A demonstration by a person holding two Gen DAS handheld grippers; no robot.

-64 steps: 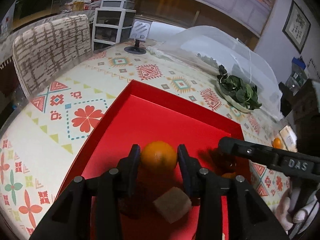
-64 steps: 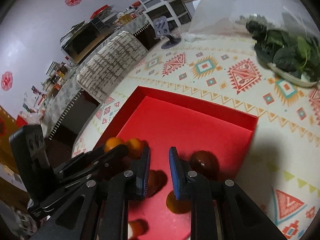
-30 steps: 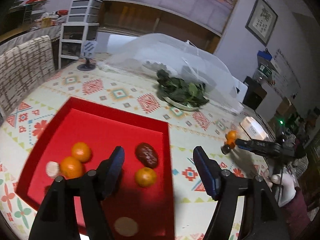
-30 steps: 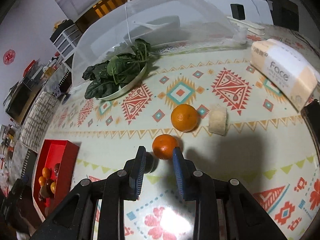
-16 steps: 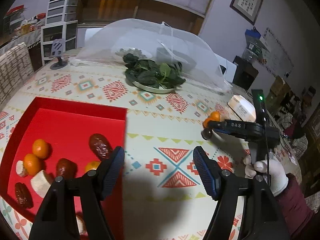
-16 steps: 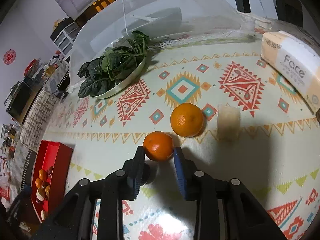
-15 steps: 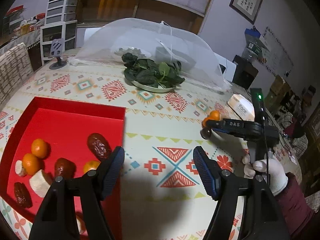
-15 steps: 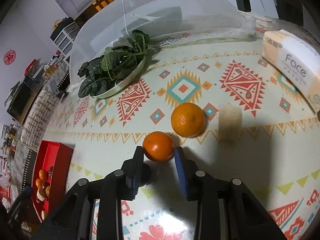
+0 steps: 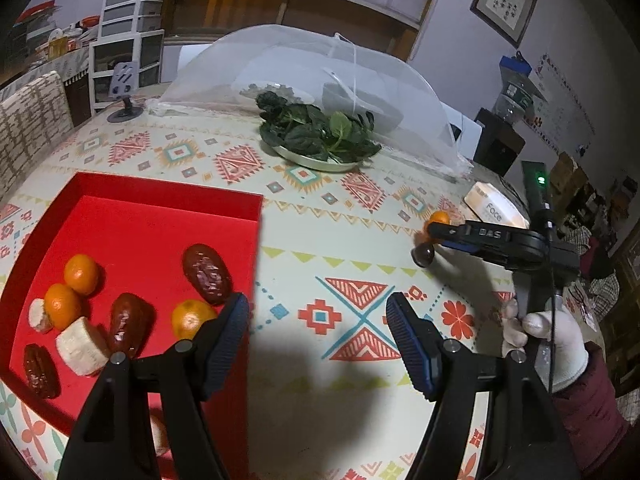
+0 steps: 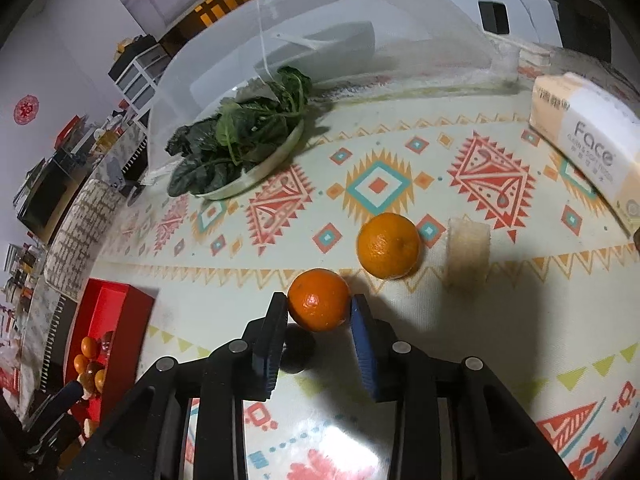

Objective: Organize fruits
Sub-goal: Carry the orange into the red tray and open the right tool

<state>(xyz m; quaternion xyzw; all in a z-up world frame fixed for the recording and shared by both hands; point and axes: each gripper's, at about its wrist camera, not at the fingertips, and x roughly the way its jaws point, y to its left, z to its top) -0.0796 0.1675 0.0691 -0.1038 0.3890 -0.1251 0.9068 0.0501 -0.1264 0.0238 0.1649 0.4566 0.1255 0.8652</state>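
Observation:
A red tray (image 9: pixel 132 220) on the patterned table holds several oranges, dark dates and banana pieces. My left gripper (image 9: pixel 318 320) is open and empty above the tray's right edge. My right gripper (image 10: pixel 319 312) has its jaws around a small orange (image 10: pixel 319 299) on the table, the right pad touching it and a small gap at the left pad. A second orange (image 10: pixel 388 245) and a banana piece (image 10: pixel 468 252) lie just beyond it. A dark round fruit (image 10: pixel 298 350) lies under the left finger. In the left wrist view the right gripper (image 9: pixel 430 236) is at the far right.
A plate of green leaves (image 9: pixel 316 136) stands in front of a clear mesh food cover (image 9: pixel 312 80). A tissue pack (image 10: pixel 588 140) lies at the table's right. A chair (image 9: pixel 28 128) stands at the left. The tray also shows in the right wrist view (image 10: pixel 108 304).
My right gripper has moved forward so its jaws now flank the small orange. My left gripper has stayed open by the tray's right edge.

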